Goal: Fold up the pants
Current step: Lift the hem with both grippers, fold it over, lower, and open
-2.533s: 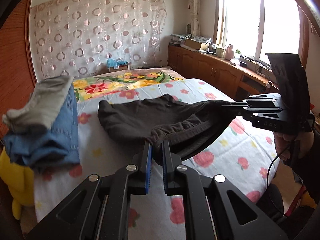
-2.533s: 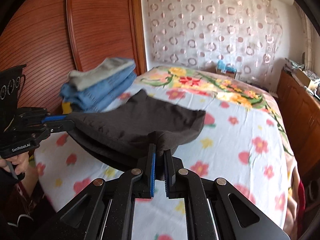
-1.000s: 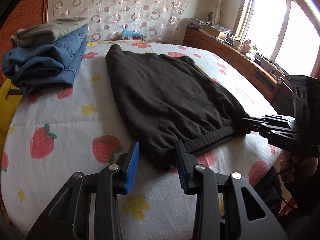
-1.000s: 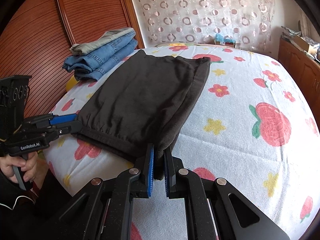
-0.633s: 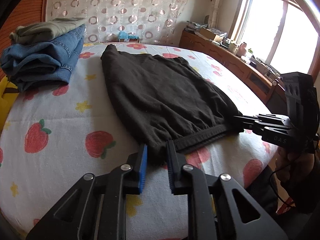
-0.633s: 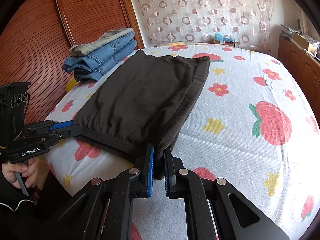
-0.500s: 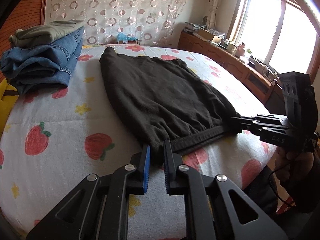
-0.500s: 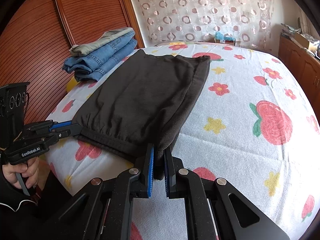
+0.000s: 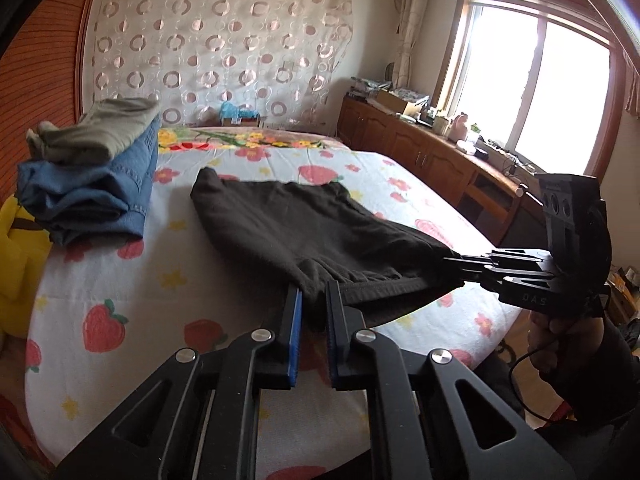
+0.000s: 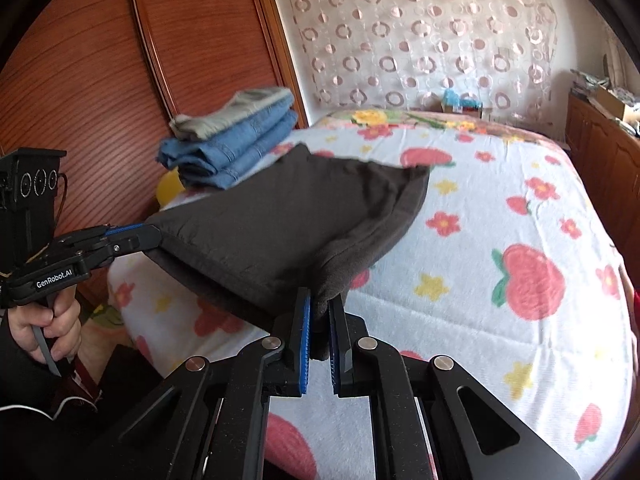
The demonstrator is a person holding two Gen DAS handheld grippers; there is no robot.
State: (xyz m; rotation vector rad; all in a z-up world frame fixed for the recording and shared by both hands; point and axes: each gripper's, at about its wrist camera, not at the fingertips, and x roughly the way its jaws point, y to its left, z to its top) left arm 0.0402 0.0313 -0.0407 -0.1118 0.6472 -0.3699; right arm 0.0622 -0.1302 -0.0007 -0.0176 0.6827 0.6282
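Observation:
Dark brown pants (image 9: 304, 232), folded once, lie lengthwise on the flowered bed sheet (image 9: 120, 280) with the elastic waistband end raised off the bed. My left gripper (image 9: 313, 304) is shut on the waistband's left corner. My right gripper (image 10: 319, 312) is shut on the other corner of the pants (image 10: 280, 224). Each gripper shows in the other's view: the right gripper (image 9: 452, 266) at the right, the left gripper (image 10: 154, 234) at the left. The far end of the pants still rests on the sheet.
A stack of folded blue jeans (image 9: 92, 188) with a grey garment (image 9: 100, 132) on top sits at the bed's far left. A yellow object (image 9: 20, 256) lies beside it. A wooden wardrobe (image 10: 100, 80) flanks the bed; low cabinets (image 9: 420, 160) stand under the window.
My left gripper closed on the waistband corner. Both grippers then rose, lifting the waistband end off the sheet.

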